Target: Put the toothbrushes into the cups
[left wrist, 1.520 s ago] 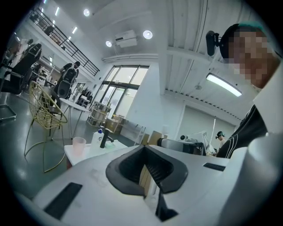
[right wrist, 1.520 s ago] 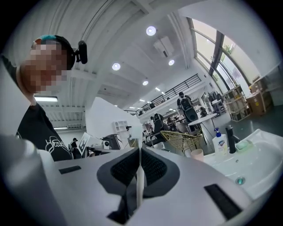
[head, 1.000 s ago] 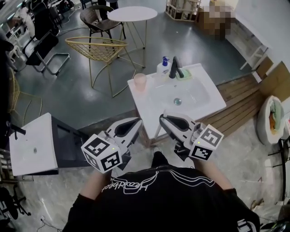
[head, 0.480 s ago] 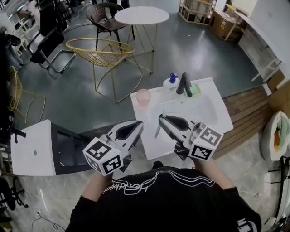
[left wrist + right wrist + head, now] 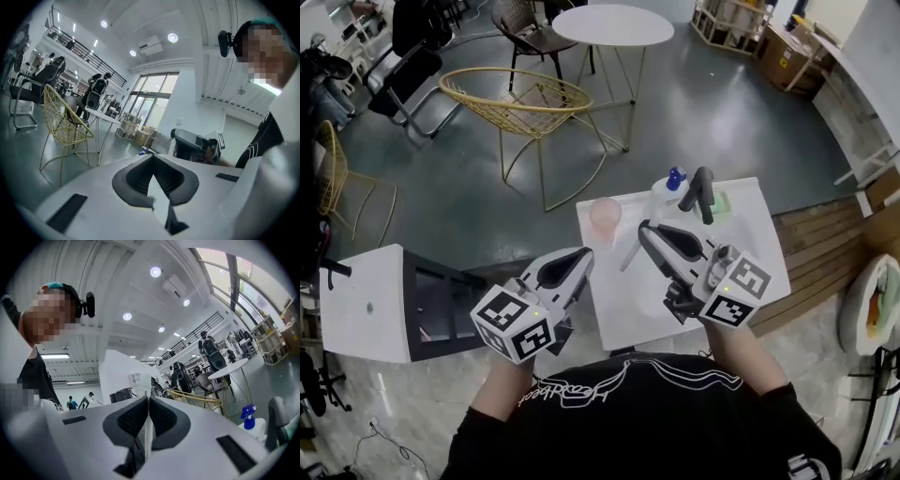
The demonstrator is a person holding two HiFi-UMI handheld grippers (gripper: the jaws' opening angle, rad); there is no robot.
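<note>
A thin white toothbrush (image 5: 630, 255) sticks out down-left from my right gripper (image 5: 645, 228), which is shut on it above the white sink counter (image 5: 609, 319). In the right gripper view the handle (image 5: 147, 437) runs between the closed pads of the right gripper (image 5: 148, 397). A pink cup (image 5: 605, 214) stands at the counter's far left corner, a short way beyond the brush. My left gripper (image 5: 581, 255) hovers by the counter's left edge, its fingertips together and nothing seen between them. In its own view the left gripper (image 5: 153, 158) looks across at the right gripper (image 5: 194, 145).
A black faucet (image 5: 703, 192), a blue-capped soap bottle (image 5: 673, 183) and a green sponge (image 5: 719, 200) stand along the counter's far edge. Beyond are a yellow wire chair (image 5: 525, 103) and a round white table (image 5: 614, 23). A white cabinet (image 5: 366, 305) stands left, wooden decking (image 5: 820, 244) right.
Both grippers have come forward toward the sink. The right one, still holding the toothbrush, now hangs over the counter nearer the pink cup. The left one stays beside the counter's left edge.
</note>
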